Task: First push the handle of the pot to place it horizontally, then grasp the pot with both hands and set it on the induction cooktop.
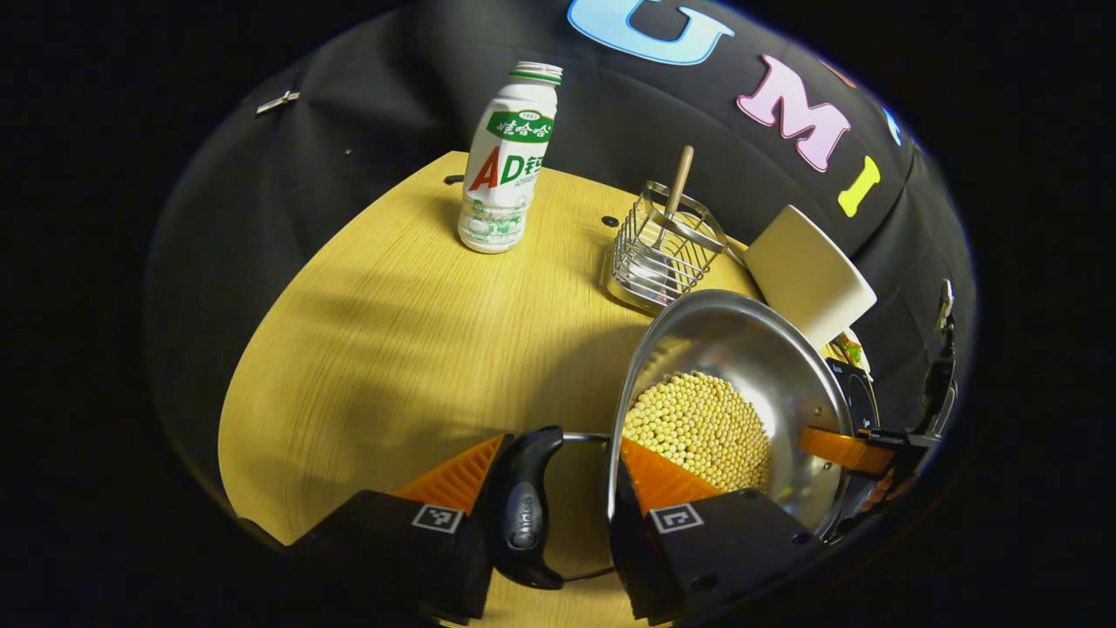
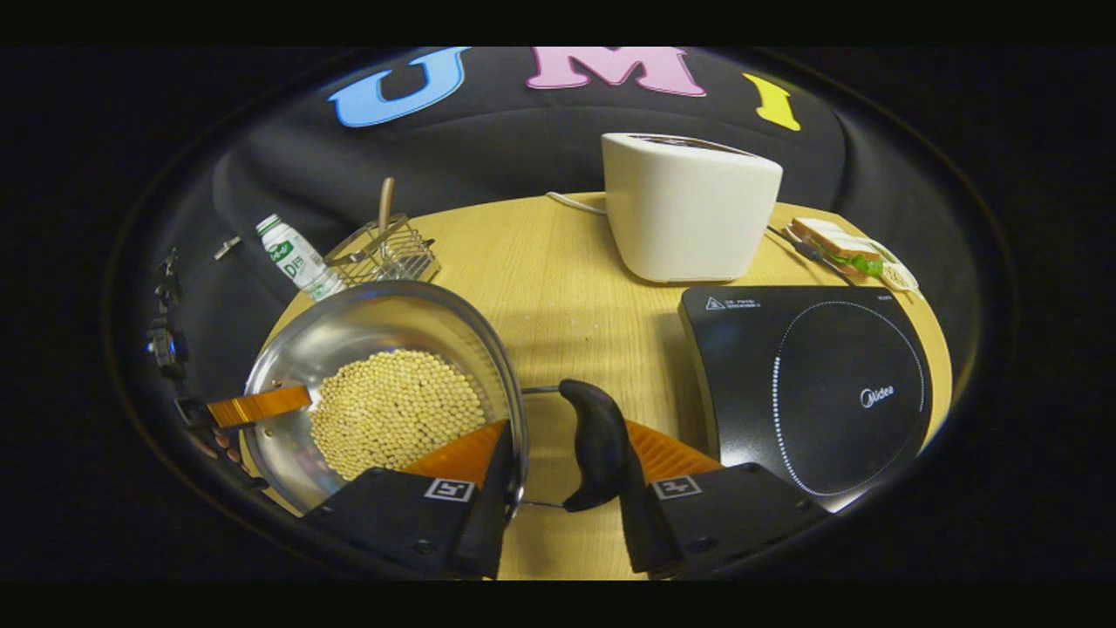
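Left gripper view: the left tongs [image 1: 558, 475] straddle the pot's [image 1: 767, 349] near rim and its black side handle [image 1: 523, 497], one finger inside the bowl against the wall, the other outside the handle; they stand part open, and whether both fingers press I cannot tell. The steel pot holds a heap of pale beans [image 1: 697, 427]. Across it the right tongs [image 1: 850, 449] reach over the far rim. Beyond stand a wire basket [image 1: 667, 249] with a wooden-handled tool, a white drink bottle [image 1: 506, 166] further left, and a white toaster [image 1: 806, 270] to the right, all on the wooden bench [image 1: 392, 331].

In the right gripper view the right tongs [image 2: 562, 462] likewise bracket the rim and the other black handle [image 2: 597, 445], part open, grip unclear. The pot [image 2: 366, 323] is left of the black induction cooktop [image 2: 811, 392], apart from it. A sandwich plate [image 2: 850, 249] lies far right.
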